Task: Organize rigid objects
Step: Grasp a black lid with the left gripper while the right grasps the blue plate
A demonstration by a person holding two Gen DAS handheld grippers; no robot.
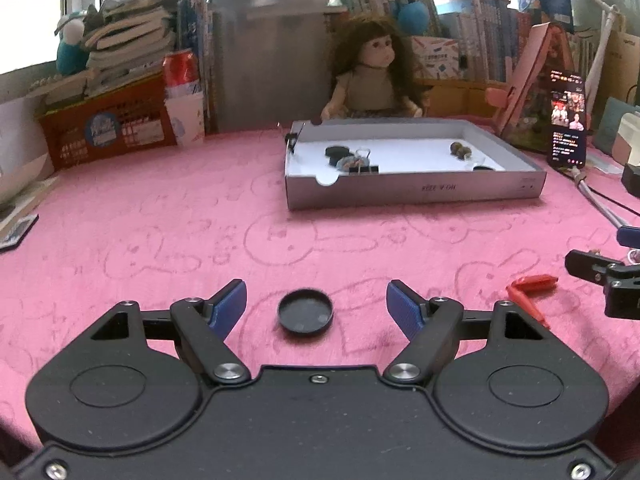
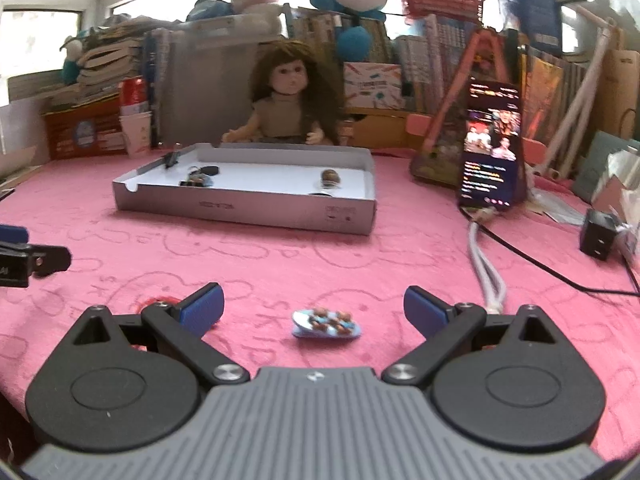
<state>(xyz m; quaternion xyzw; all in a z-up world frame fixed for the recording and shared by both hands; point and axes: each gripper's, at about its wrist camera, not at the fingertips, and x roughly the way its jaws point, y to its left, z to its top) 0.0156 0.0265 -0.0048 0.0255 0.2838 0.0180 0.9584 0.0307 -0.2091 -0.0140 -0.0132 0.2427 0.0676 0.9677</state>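
A round black cap (image 1: pixel 305 311) lies on the pink cloth between the blue fingertips of my open left gripper (image 1: pixel 316 307). A small light-blue oval piece with brown beads (image 2: pixel 326 323) lies between the fingertips of my open right gripper (image 2: pixel 314 309). A red clip (image 1: pixel 530 289) lies to the right of the left gripper; it shows partly behind the right gripper's left finger (image 2: pixel 158 301). The grey shallow box (image 1: pixel 416 192) (image 2: pixel 248 206) stands farther back and holds black caps, a binder clip and a brown bead piece.
A doll (image 1: pixel 374 76) sits behind the box. A phone (image 2: pixel 490 144) stands at the right with white and black cables (image 2: pixel 486 256) trailing forward. A black adapter (image 2: pixel 598 238) lies far right. Books, boxes, cups and plush toys line the back.
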